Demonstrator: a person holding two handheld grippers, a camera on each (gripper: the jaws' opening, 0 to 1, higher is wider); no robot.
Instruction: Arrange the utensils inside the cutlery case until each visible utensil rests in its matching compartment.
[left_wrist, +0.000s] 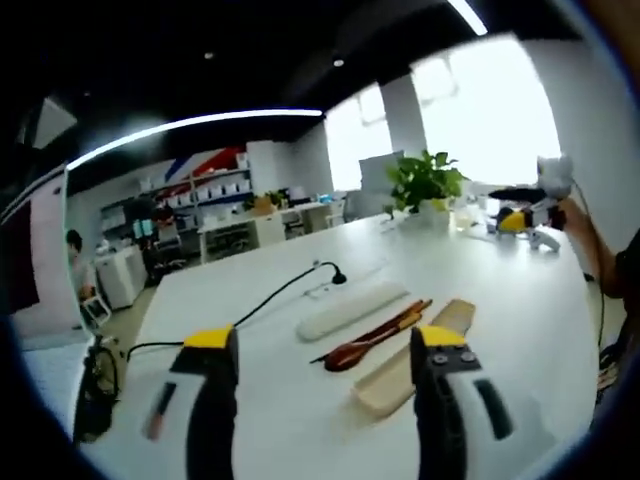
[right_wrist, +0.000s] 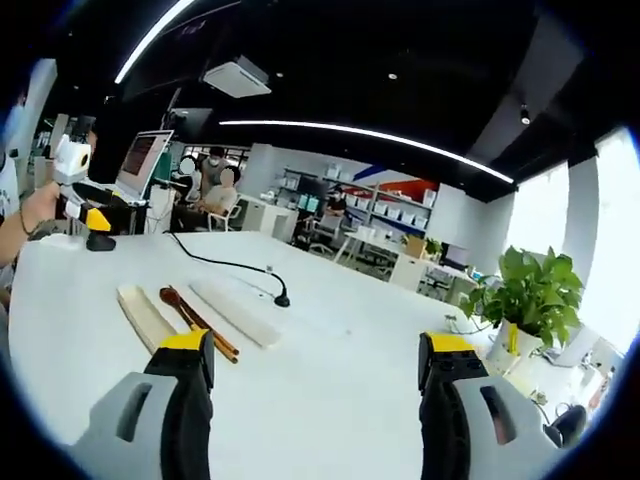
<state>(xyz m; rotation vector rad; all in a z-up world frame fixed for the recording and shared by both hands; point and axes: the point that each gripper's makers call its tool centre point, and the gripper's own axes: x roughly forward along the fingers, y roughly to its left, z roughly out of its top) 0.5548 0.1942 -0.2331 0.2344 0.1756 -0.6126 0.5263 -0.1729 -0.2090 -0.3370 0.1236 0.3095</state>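
On the white table (left_wrist: 260, 330) lie a long white case part (left_wrist: 350, 308), a brown wooden spoon with chopsticks (left_wrist: 375, 338) and a beige case tray (left_wrist: 415, 370), side by side. The utensils rest on the table between the two case parts. My left gripper (left_wrist: 325, 340) hovers open just short of them, holding nothing. In the right gripper view the beige tray (right_wrist: 145, 315), spoon (right_wrist: 185, 305), chopsticks (right_wrist: 212, 338) and white part (right_wrist: 235, 310) lie left of centre. My right gripper (right_wrist: 315, 345) is open and empty, set back from them.
A black cable (left_wrist: 290, 290) with a small plug end (right_wrist: 282, 300) runs across the table beside the white part. A potted plant (left_wrist: 425, 180) stands at the table's far end. The other gripper (left_wrist: 520, 215) is held by a hand. People sit at desks behind (right_wrist: 215, 185).
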